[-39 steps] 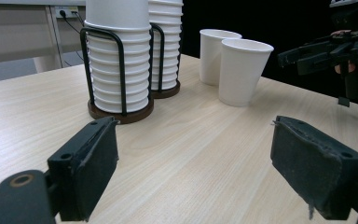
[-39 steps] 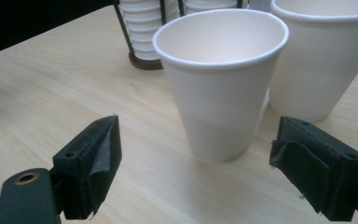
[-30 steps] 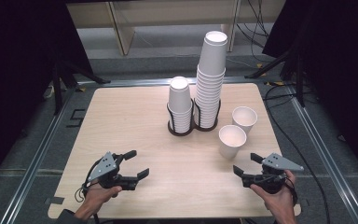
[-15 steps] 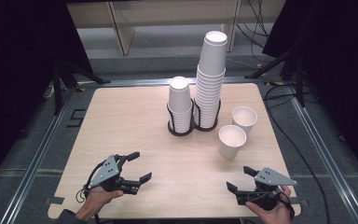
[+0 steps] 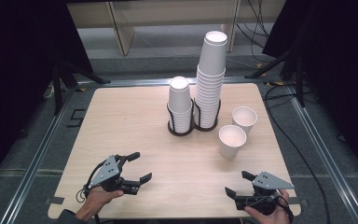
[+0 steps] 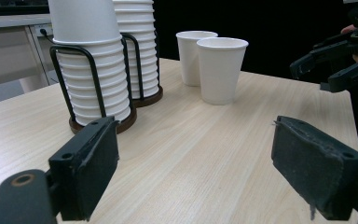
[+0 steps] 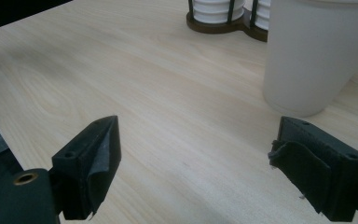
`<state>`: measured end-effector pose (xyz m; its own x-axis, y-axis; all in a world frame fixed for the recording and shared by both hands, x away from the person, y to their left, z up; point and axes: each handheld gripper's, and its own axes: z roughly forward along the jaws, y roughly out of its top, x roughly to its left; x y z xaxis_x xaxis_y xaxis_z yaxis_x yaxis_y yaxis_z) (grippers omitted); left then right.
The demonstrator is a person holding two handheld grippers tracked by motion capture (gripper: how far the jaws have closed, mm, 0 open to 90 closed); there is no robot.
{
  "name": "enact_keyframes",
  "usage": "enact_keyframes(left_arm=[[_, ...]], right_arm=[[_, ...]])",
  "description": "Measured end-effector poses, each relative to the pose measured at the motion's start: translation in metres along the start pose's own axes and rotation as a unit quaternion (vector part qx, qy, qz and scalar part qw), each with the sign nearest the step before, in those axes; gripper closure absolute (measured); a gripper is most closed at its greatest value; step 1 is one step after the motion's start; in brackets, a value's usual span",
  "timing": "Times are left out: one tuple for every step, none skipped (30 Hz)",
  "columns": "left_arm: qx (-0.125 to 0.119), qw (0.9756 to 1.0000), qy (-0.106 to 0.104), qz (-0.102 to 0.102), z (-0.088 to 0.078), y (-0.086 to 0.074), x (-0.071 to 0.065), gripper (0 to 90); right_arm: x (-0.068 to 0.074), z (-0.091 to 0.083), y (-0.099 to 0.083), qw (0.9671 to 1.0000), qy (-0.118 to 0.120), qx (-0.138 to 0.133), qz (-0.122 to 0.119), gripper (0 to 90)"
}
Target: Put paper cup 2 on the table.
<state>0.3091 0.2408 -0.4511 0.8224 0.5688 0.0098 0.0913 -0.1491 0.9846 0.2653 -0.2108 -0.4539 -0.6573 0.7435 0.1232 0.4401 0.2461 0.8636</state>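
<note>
Landmark: wire rack near the middle of the table, holding a short cup stack and a tall cup stack.

Near cup: loose, right of the rack and towards the person's side of it, close to the rack but not touching.

Far cup: loose, right of the rack, just behind the near cup; from the high view, a narrow gap between the two.

Axis of near cup: upright, mouth up, empty as far as visible.

Right gripper: well apart from the rack, on the person's side and to its right; jaws wide apart, nothing between them.

Left gripper: well apart from the rack, on the person's side and to its left; jaws wide apart too, nothing held.

Nearer hand: the right, clearly; near cup almost straight up the table from it.

Deciding relation: near cup ahead of the right gripper but off its jaw line, sitting towards the right-hand jaw in the right gripper view; bare wood between the pads.

Likely need: a swing of the jaws towards that side, then a level approach to bracket the cup wall, judged from the layout.

Risk: a thin, light cup, easy to tip or crush; far cup close behind.
</note>
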Motion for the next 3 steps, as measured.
enact_keyframes(left_arm=[[0.000,1.0000,0.000,0.000,0.0000,0.0000,0.0000,14.5],[0.000,1.0000,0.000,-0.001,0.0003,-0.0001,-0.0001,14.5],[0.000,1.0000,0.000,-0.001,0.0005,-0.0002,-0.0001,14.5]], right_arm=[[-0.0007,0.0001,0.0000,1.0000,-0.002,-0.001,-0.007,15.5],[-0.0006,-0.0001,0.0000,1.0000,-0.003,0.002,-0.008,15.5],[-0.0006,0.0002,-0.0001,1.0000,-0.003,0.002,-0.009,15.4]])
